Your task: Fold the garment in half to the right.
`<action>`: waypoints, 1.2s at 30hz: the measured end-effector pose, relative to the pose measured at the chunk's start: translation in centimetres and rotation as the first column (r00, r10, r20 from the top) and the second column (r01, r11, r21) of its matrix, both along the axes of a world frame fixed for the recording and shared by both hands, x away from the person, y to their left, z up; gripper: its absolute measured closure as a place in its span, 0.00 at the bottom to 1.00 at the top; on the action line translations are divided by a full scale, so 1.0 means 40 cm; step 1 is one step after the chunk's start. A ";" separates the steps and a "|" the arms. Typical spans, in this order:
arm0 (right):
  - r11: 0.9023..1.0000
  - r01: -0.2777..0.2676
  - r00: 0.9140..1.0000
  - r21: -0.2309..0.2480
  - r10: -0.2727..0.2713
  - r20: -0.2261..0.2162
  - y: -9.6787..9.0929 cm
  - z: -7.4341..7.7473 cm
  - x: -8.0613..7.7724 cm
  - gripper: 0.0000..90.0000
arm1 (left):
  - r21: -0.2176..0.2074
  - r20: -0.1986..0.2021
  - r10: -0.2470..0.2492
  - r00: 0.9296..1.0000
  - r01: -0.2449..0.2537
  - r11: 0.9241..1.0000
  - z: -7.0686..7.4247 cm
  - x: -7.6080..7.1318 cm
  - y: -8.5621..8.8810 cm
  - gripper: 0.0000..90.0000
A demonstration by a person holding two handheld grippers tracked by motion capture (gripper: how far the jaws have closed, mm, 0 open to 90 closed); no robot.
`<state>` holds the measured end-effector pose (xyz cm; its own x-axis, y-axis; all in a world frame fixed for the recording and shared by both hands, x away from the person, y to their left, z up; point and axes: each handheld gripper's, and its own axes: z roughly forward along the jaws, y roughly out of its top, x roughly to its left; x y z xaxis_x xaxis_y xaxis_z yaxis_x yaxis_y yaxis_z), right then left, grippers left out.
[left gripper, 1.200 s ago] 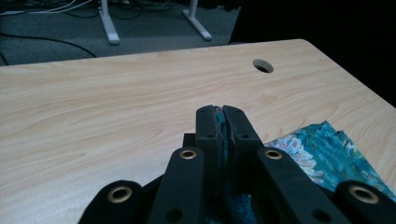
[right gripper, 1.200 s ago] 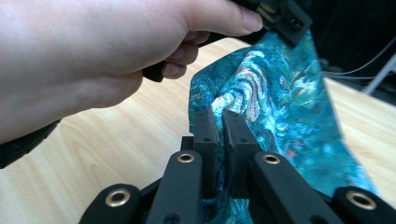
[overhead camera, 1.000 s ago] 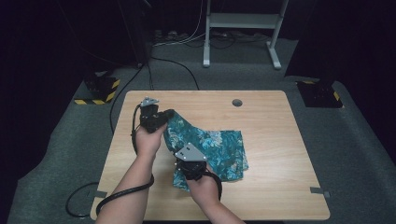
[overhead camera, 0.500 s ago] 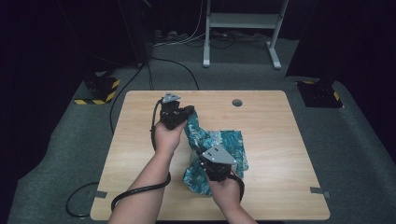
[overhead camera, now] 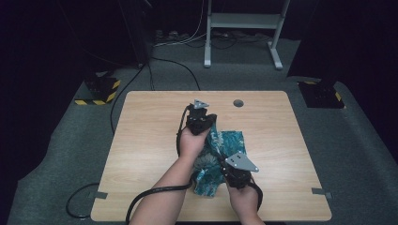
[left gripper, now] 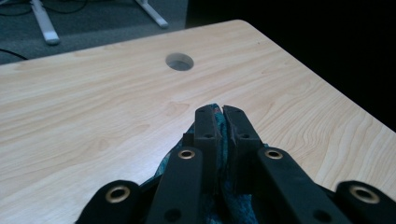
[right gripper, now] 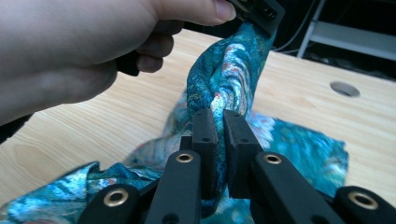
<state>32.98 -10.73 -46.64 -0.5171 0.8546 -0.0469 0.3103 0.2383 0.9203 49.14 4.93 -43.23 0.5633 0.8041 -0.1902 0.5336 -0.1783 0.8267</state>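
Two hand-held grippers: left [overhead camera: 205,123] and right [overhead camera: 233,169], each clamped on teal cloth [overhead camera: 230,143]
Purpose: stretching the edge taut between them (likely for folding)
Worktop [overhead camera: 141,140]: wooden

Bright lit table, dark surroundings, blurred foreground

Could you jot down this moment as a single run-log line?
left tool: shut on cloth | right tool: shut on cloth | cloth: stretched between tools, part on table
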 end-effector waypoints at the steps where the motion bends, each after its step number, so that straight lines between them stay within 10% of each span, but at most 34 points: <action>1: 1.000 0.007 1.000 0.002 -0.007 -0.005 -0.008 -0.005 0.001 0.94 | 0.009 -0.005 -0.004 1.000 0.004 1.000 -0.006 0.003 -0.008 0.94; 36: 0.989 0.112 0.981 -0.093 -0.125 -0.149 -0.142 -0.172 0.019 0.87 | 0.085 -0.143 -0.011 0.990 0.023 0.996 -0.182 0.041 -0.197 0.88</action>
